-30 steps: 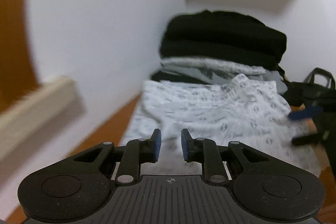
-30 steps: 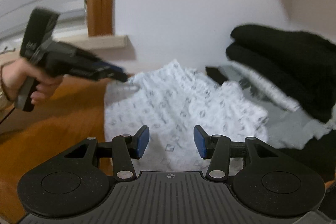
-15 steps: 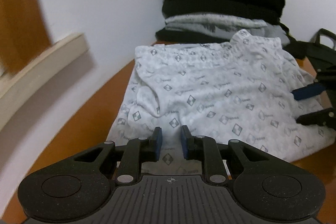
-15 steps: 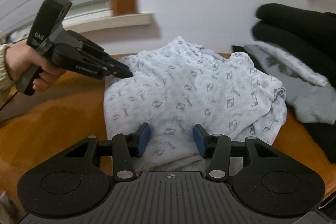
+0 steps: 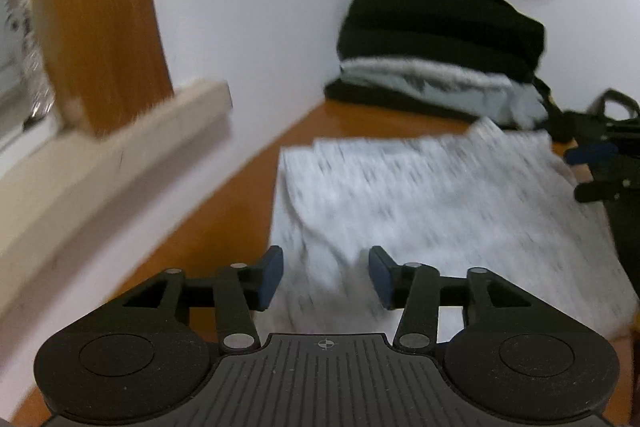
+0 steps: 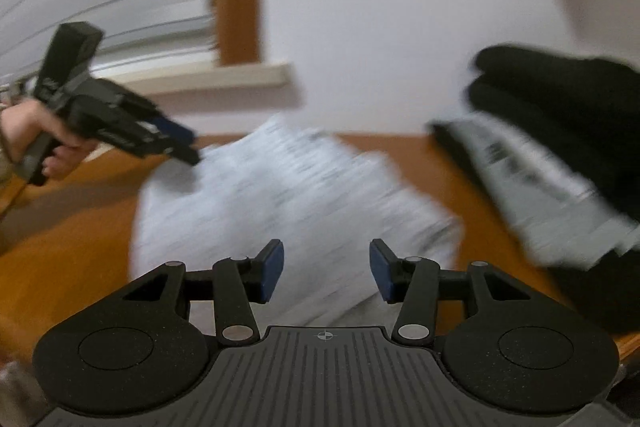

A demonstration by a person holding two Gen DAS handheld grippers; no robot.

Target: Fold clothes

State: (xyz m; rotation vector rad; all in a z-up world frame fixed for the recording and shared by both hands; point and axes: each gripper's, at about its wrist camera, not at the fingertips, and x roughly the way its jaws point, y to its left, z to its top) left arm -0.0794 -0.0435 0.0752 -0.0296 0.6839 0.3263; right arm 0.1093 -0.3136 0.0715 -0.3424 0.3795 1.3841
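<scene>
Your left gripper (image 5: 326, 277) has just let go: jaws that were nearly pinched on the cloth a second ago are opening, nothing pressed between the pads. Your right gripper (image 6: 326, 271) is opening slightly too, and holds nothing.

The white patterned garment (image 5: 440, 211) now lies folded flat on the wooden table (image 5: 224, 211), so this fold looks finished (motion blur hides the finer creases).

The stack of folded clothes (image 5: 436, 47) sits at twelve to one o'clock, just beyond the garment. Wall and window sill (image 5: 120, 147) crowd you at nine to ten o'clock. Bare table at eight o'clock gives room.
</scene>
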